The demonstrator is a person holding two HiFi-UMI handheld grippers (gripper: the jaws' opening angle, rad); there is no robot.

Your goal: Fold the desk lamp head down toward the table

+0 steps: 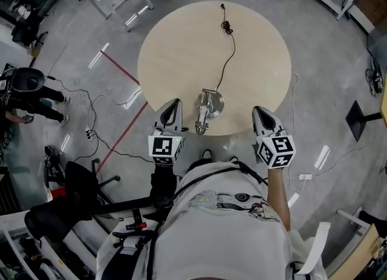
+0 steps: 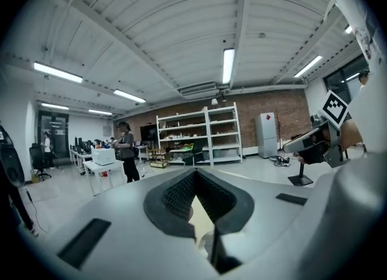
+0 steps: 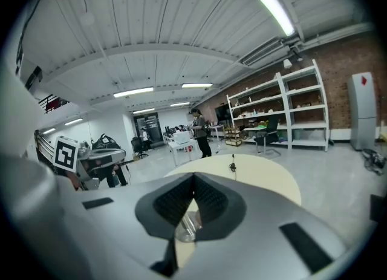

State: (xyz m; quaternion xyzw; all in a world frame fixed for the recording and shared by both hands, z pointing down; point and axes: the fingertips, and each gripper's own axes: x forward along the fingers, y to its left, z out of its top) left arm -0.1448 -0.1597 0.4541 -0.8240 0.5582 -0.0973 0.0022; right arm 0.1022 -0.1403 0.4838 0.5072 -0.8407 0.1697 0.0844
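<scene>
Shiny metal desk lamp at the lower edge of the round, pale tabletop, near the middle of the head view. Round disc base set just in from the rim, with arm and narrow head stretching from it toward the bottom of the frame, the head's end reaching about to the tabletop's edge. Seen from straight overhead, so no telling how steeply the head tilts or how high it stands. Thin black cord trailing from the base toward the top of the frame, looped once and ending in a plug close to the far rim. Left tool just left of the lamp, apart from it, jaws pressed together on nothing. Right tool further off to the lamp's right, at the tabletop's lower right rim, jaws likewise together and empty. In the right gripper view, a glimpse of glossy metal below the closed tips.
</scene>
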